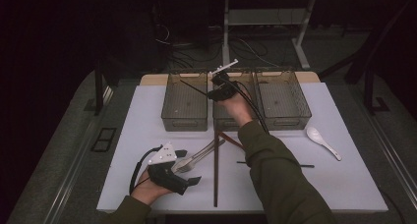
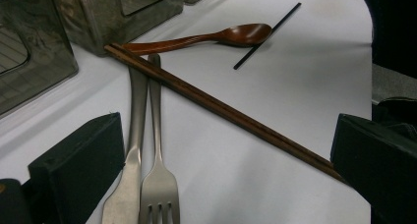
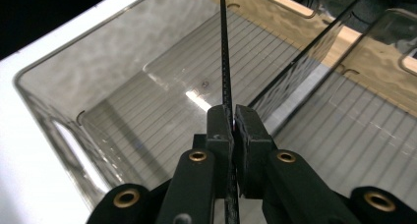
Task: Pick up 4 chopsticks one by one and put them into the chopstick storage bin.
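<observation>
The right gripper pinches a thin black chopstick between its closed jaws, above the left clear plastic bin. The stick's long axis slants, its free end pointing far-left over that bin. The left gripper, jaws spread, rests near a metal fork.

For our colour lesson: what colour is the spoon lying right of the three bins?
White ceramic-looking spoon, clearest in the high view.

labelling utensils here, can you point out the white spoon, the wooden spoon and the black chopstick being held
white spoon (image 1: pixel 323 142), high view, on its handle near the bowl
wooden spoon (image 2: pixel 244 34), left gripper view, on its bowl
black chopstick (image 3: pixel 225 62), right gripper view, on its shaft above the jaws
</observation>
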Motion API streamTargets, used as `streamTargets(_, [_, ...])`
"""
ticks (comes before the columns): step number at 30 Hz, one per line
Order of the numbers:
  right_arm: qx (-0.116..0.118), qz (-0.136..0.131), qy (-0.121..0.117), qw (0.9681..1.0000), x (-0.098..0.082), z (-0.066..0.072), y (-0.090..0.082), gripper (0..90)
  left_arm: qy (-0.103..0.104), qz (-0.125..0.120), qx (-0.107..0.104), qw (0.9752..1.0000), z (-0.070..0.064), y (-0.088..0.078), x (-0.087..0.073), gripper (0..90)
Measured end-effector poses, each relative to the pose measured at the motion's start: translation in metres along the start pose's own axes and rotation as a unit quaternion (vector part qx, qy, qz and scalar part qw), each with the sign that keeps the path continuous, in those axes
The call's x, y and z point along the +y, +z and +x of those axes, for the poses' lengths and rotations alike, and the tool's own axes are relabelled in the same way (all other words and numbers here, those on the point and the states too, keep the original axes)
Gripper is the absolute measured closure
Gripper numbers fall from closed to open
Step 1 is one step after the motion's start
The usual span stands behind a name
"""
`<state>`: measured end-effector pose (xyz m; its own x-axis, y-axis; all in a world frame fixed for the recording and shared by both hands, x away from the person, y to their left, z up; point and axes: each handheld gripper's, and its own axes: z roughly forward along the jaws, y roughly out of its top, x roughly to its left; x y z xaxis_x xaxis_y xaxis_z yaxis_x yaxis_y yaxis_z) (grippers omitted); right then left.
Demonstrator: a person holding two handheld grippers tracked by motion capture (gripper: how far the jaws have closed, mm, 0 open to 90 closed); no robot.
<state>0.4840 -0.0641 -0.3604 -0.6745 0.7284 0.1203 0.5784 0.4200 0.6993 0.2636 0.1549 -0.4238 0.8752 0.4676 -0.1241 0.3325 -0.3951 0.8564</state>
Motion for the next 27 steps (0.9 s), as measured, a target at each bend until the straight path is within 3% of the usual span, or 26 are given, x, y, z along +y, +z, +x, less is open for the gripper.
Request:
streamTargets(13, [-0.003,0.022,0.003,0.9998,0.015,0.02,0.039,85.0,-0.002,-0.004,-0.005,1.0,-0.001,0.001,0.001,0.0])
streamTargets(23, [-0.005,0.036,0.006,0.9993,0.016,0.03,0.05,84.0,0.0,-0.003,-0.01,0.9999,-0.002,0.002,0.002,0.0])
streamTargets(27, [-0.001,0.03,0.002,0.9995,0.017,0.03,0.049,77.4,0.0,-0.004,-0.011,0.9999,-0.002,0.002,0.002,0.0])
